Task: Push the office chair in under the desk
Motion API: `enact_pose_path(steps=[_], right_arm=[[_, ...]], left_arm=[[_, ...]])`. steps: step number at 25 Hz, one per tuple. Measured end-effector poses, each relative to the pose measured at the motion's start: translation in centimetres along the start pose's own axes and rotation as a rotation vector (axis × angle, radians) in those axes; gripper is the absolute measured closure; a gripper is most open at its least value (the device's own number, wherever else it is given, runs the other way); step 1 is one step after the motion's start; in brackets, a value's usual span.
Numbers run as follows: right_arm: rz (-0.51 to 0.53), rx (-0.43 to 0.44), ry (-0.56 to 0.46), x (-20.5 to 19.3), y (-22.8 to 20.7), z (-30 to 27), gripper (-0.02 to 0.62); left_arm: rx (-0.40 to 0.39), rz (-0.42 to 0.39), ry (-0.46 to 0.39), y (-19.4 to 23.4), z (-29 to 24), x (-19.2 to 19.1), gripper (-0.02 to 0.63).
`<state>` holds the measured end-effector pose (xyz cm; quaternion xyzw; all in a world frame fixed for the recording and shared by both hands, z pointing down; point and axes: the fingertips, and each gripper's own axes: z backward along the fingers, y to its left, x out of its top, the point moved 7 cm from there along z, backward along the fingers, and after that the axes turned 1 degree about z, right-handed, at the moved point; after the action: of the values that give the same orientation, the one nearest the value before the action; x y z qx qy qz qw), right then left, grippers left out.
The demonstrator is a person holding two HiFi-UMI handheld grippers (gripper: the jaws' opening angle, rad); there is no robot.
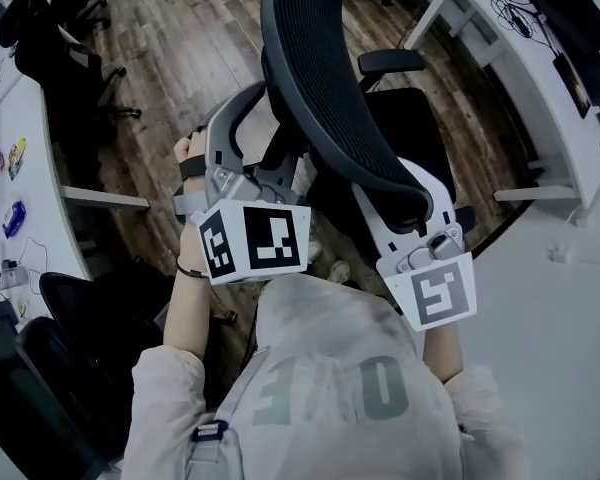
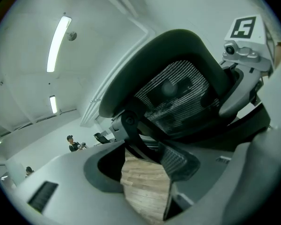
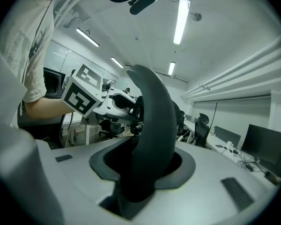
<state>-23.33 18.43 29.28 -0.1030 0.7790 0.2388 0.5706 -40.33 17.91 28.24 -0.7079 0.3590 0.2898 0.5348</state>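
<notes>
Holding the office chair by its backrest, we are clamping our right gripper on its rim, while our left gripper is hanging unclenched beside the other edge. The chair is standing out on the floor, short of the desk; the push is seemingly only beginning.

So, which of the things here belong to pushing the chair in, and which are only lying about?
Part of the job: office chair, white desk in front of it, left gripper, right gripper.

Just lying about: black chairs at left, small coloured items on the left-hand desk, cables on the white desk.
</notes>
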Motion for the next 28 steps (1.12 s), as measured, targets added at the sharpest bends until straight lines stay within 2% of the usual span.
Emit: enact_pose_path(steps=[4, 11, 14, 17, 24, 28], right_arm=[[-0.016, -0.001, -0.001, -0.2, -1.0, -0.2, 0.439], [0.024, 0.004, 0.022, -1.3, -4.8, -0.5, 0.440], [-0.020, -0.027, 0.015, -2.3, -7.4, 0.1, 0.448], [-0.078, -0.013, 0.012, -3.0, -10.3, 0.4, 0.477], [-0.039, 0.046, 0.026, -5.4, -17.8, 1.0, 0.486], [-0.045, 0.046, 0.018, -6.7, -22.0, 1.8, 0.488]], left_arm=[[-0.015, -0.014, 0.012, 0.1, -1.1, 0.6, 0.373], [-0.038, -0.024, -0.002, -0.5, -4.3, 2.2, 0.373], [-0.066, -0.024, -0.010, -1.5, -6.4, 3.7, 0.371], [-0.070, -0.020, -0.005, -2.6, -8.7, 5.0, 0.367], [-0.036, -0.024, 0.030, -5.2, -14.9, 8.6, 0.359], [-0.033, -0.027, 0.034, -7.1, -18.2, 10.9, 0.359]])
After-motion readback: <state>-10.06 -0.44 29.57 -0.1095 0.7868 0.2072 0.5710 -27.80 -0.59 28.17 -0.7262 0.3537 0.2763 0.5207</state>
